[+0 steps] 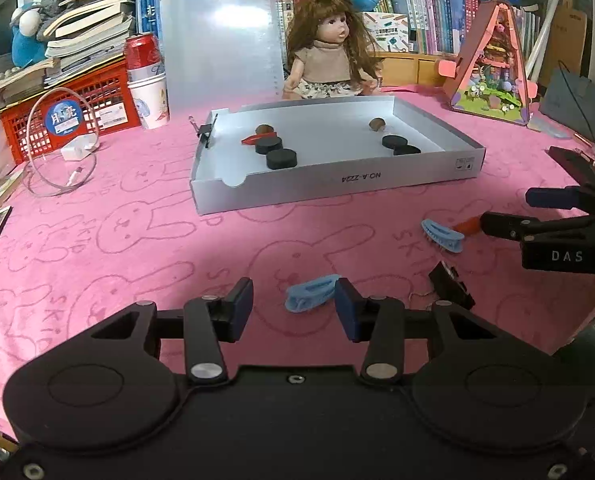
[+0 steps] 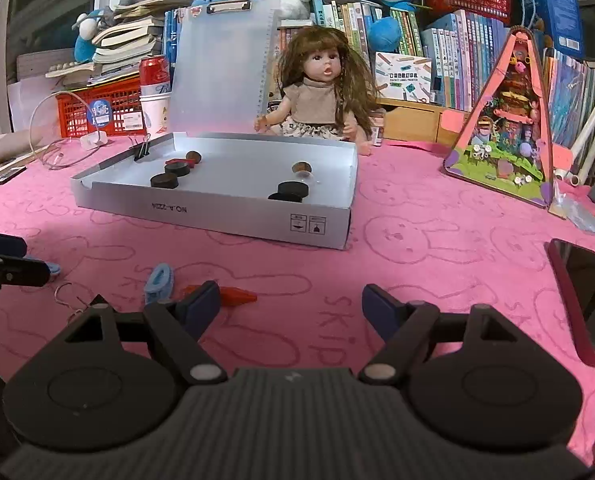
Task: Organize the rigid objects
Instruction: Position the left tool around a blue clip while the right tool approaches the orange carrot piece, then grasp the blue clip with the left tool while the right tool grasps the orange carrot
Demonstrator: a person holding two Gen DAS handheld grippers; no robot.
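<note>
Hovering low over the pink worktop [image 1: 137,240], the left tool [image 1: 293,308] has its jaws spread wide and holds nothing, with a blue hair clip [image 1: 311,292] lying on the cloth right between the fingertips, touching the right-hand pad or just short of it, hard to call. Over to the right, the right tool [image 2: 291,304] is spread wide too, empty, nosing in beside an orange-red piece [image 2: 237,296] that pokes out from behind its left finger. A second blue clip [image 2: 159,280] lies just beside that piece. A small black block [image 1: 451,284] sits near the first clip.

Plenty of open cloth runs between both tools and the white box [image 1: 337,178], and more open pink to the left. On the right edge a dark phone [image 2: 581,280] crowds the right tool's side.

Inside the box: two black discs [image 1: 275,152] at the left end with a brown nut-like piece [image 1: 264,130] and a red sliver behind them; two more black discs [image 1: 399,145] and another brown piece [image 1: 376,124] at the right end. A binder clip [image 1: 206,130] grips the left wall. The middle floor is bare.

A doll [image 1: 333,52] sits behind the box.
</note>
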